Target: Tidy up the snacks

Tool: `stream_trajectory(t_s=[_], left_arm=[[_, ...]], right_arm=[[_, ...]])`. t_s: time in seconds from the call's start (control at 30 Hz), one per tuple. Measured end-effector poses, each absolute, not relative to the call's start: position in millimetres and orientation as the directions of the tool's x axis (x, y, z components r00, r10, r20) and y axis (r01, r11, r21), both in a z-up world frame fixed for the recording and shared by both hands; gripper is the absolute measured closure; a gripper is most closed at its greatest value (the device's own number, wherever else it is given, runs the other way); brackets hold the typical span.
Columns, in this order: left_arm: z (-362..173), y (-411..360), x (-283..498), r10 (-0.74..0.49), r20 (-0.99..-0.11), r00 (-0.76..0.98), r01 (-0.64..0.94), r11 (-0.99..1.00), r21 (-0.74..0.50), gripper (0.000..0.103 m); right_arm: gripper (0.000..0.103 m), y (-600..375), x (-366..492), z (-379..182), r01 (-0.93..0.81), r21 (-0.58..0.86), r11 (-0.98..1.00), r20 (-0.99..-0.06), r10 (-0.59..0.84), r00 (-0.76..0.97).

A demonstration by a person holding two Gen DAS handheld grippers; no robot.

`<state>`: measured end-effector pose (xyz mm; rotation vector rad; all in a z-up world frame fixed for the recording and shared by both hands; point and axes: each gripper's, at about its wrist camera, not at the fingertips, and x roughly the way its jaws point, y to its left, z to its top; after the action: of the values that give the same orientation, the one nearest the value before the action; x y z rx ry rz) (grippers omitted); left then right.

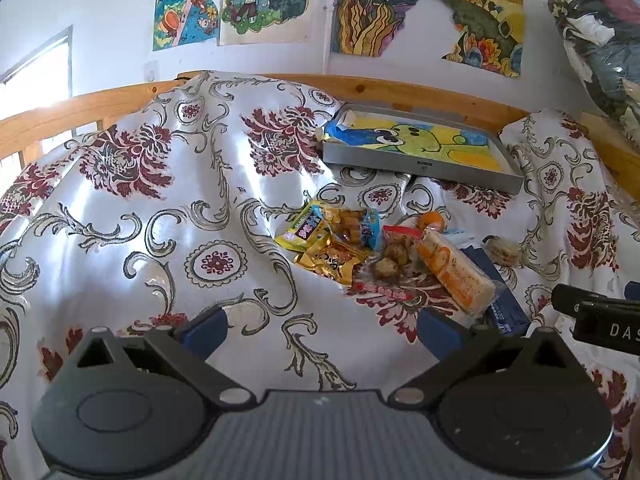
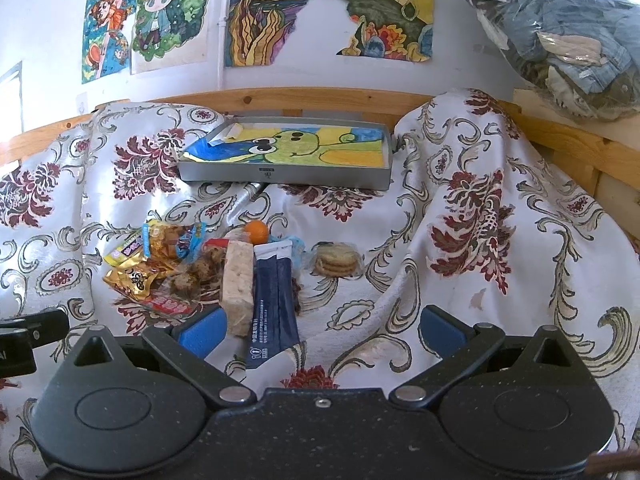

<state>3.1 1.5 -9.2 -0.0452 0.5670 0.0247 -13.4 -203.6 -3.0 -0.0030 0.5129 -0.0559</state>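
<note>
A heap of snacks lies on the floral cloth: yellow and gold packets (image 1: 320, 240) (image 2: 136, 276), a clear bag of brown balls (image 1: 390, 264) (image 2: 200, 270), a long rice bar (image 1: 456, 270) (image 2: 239, 284), dark blue sachets (image 2: 274, 300) (image 1: 502, 300), wrapped biscuits (image 2: 336, 260) (image 1: 502, 250) and a small orange (image 2: 256, 231) (image 1: 431, 220). Behind them stands a shallow grey tray (image 1: 420, 166) (image 2: 280, 178) lined with a frog drawing. My left gripper (image 1: 322, 330) is open and empty, short of the heap. My right gripper (image 2: 320, 330) is open too, with the sachets and bar end just inside its left finger.
The cloth (image 1: 160, 220) bunches into high folds at left and right (image 2: 480, 200). A wooden rail (image 2: 320, 98) runs behind, with drawings on the wall. A plastic bag of clothes (image 2: 560, 32) sits at the upper right. The other gripper (image 1: 600, 320) shows at the right edge.
</note>
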Motion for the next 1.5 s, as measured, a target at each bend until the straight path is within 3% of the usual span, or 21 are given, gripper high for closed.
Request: stream_trajectory(t_s=[0.9, 1.23, 1.5], left_arm=[[28, -24, 84, -0.048, -0.628, 0.776, 0.053, 0.999, -0.011, 0.001], [22, -38, 113, -0.093, -0.699, 0.709, 0.102, 0.994, -0.029, 0.0], [4, -49, 139, -0.15, -0.737, 0.659, 0.131, 0.988, -0.084, 0.001]], right_arm=[[0.001, -224, 25, 13, 0.052, 0.026, 0.998, -0.52, -0.031, 0.854], [0.001, -228, 46, 8, -0.054, -0.146, 0.988, -0.486, -0.024, 0.874], [0.001, -234, 71, -8, -0.061, -0.157, 0.986, -0.491, -0.024, 0.871]])
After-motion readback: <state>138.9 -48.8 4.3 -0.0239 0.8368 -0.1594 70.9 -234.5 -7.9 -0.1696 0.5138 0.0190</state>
